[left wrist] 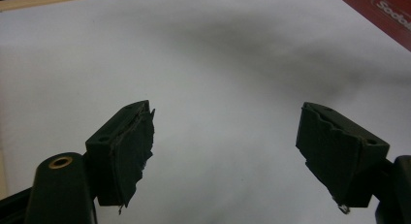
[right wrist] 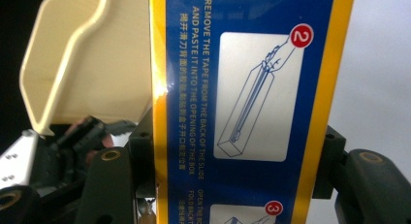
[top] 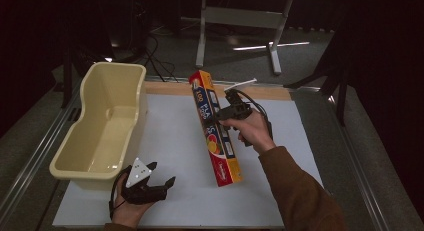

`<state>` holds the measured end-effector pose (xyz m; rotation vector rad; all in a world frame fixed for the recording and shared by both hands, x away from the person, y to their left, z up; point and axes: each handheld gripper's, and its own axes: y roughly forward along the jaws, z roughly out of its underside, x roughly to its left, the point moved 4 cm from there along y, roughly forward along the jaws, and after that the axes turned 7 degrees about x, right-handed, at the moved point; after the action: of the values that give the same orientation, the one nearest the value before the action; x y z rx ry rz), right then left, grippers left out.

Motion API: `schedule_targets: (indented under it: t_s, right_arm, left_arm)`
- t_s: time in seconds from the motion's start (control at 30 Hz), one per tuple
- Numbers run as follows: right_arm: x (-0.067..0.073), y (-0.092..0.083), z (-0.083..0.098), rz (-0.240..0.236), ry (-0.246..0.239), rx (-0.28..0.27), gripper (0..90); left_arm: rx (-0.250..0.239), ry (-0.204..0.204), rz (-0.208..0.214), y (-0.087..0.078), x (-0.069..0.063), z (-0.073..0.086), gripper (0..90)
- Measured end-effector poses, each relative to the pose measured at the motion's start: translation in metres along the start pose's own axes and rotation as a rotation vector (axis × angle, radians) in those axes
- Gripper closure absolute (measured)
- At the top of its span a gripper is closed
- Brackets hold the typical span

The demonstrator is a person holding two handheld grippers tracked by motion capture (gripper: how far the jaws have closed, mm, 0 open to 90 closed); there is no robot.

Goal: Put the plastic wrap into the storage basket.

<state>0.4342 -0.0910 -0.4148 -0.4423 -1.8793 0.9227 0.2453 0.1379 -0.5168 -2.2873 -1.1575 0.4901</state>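
Observation:
A long foil box (top: 215,128), red, blue and yellow, is held above the white table sheet (top: 170,141), slanting from far left to near right. My right gripper (top: 220,116) is shut on the foil box around its middle. In the right gripper view the box's blue instruction panel (right wrist: 247,98) sits between both jaws. My left gripper (top: 160,175) rests low at the near left of the sheet, open, with nothing between its fingers (left wrist: 128,151). A red corner of the box (left wrist: 383,13) shows in the left gripper view.
A cream plastic tub (top: 102,123) stands at the left edge of the table, beside my left gripper; its rim (right wrist: 63,54) appears behind the box in the right gripper view. A wooden strip (top: 260,91) runs along the table's far edge. Table legs and cables lie beyond.

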Motion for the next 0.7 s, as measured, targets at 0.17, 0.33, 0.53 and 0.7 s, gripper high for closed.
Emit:
schedule_targets:
  t_s: [0.17,0.33,0.53,0.7]
  right_arm:
    - [0.008,-0.004,-0.01,-0.037,0.019,-0.031,39.3]
    - [0.014,-0.007,-0.022,-0.068,0.051,-0.054,39.3]
    - [0.019,-0.011,-0.035,-0.071,0.076,-0.087,39.3]
    - [0.022,-0.011,-0.045,-0.12,0.111,-0.129,39.3]
  left_arm:
    - [-0.002,0.0,-0.003,0.0,0.0,0.0,20.8]
    - [-0.006,0.004,-0.007,-0.001,0.0,0.0,20.8]
    - [-0.01,0.002,-0.004,-0.001,-0.001,0.0,20.8]
    - [-0.011,0.003,0.001,0.001,-0.001,-0.001,20.8]
